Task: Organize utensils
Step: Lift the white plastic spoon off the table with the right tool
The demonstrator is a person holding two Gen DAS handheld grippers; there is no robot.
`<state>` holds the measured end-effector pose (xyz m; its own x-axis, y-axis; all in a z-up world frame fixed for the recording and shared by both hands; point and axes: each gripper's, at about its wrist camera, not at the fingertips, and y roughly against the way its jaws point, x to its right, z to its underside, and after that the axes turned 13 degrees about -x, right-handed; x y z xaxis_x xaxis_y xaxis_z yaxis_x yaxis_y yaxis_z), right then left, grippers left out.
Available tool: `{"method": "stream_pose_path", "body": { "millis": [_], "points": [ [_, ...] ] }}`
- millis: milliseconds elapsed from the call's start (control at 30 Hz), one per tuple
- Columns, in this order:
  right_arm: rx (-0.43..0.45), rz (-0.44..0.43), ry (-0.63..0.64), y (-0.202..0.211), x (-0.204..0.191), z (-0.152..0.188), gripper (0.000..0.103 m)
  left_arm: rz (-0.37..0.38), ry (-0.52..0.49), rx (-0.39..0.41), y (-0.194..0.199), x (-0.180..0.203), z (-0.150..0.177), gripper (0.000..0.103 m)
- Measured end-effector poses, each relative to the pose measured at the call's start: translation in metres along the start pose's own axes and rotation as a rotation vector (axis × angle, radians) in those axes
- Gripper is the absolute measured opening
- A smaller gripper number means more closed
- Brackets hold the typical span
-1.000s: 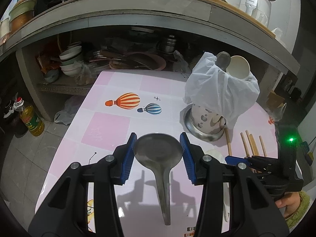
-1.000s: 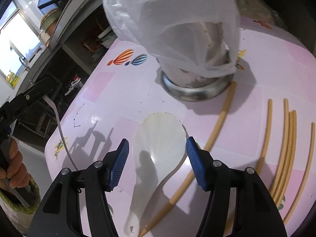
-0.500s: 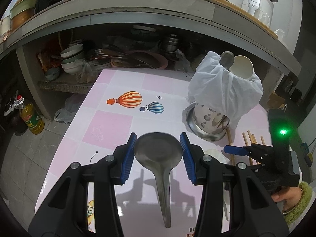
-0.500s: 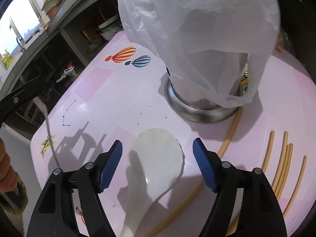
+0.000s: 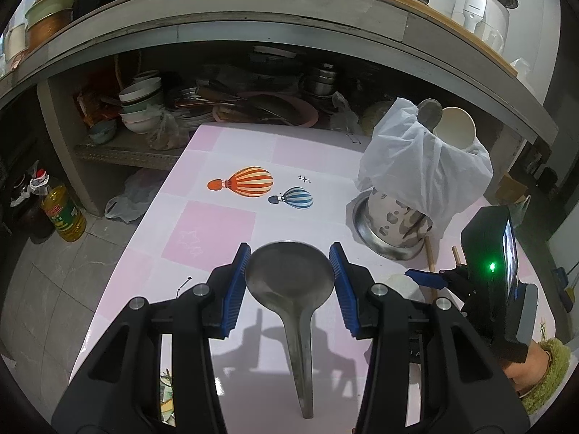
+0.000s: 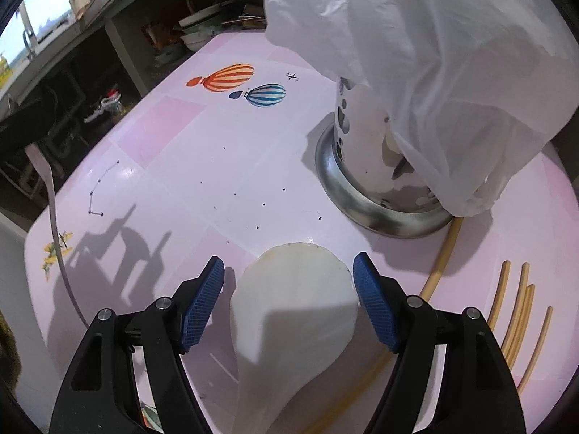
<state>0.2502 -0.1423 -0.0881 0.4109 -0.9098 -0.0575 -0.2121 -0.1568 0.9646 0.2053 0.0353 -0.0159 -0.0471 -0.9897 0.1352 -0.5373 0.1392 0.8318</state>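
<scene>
Right gripper (image 6: 288, 302) jaws have just widened, now straddling the white rice paddle (image 6: 293, 311) on the table, not pinching yet. Left gripper (image 5: 289, 284) is clamping the metal ladle (image 5: 289, 278). Holder (image 5: 394, 222) is waiting nearby.

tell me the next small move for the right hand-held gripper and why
Probably close the right hand-held gripper on the white rice paddle: its blue pads straddle the paddle's head with gaps on both sides, and the paddle lies on the pink table, not yet in the utensil holder.

Matt metal spatula (image 5: 289, 278), glossy steel holder (image 6: 380, 188)
</scene>
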Motion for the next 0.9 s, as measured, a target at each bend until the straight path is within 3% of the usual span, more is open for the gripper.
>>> {"method": "stream_pose_path", "body": {
  "millis": [100, 400, 900],
  "points": [
    [0.001, 0.026, 0.009, 0.0, -0.003, 0.001, 0.064, -0.003, 0.001, 0.001, 0.0, 0.0, 0.0, 0.043],
    [0.013, -0.002, -0.005, 0.007, 0.003, 0.004, 0.064, -0.004, 0.002, 0.001, 0.0, -0.001, 0.0, 0.043],
    [0.171, -0.02, -0.036, 0.072, 0.023, 0.026, 0.064, -0.003, -0.005, 0.012, 0.006, 0.001, 0.0, 0.043]
  ]
}}
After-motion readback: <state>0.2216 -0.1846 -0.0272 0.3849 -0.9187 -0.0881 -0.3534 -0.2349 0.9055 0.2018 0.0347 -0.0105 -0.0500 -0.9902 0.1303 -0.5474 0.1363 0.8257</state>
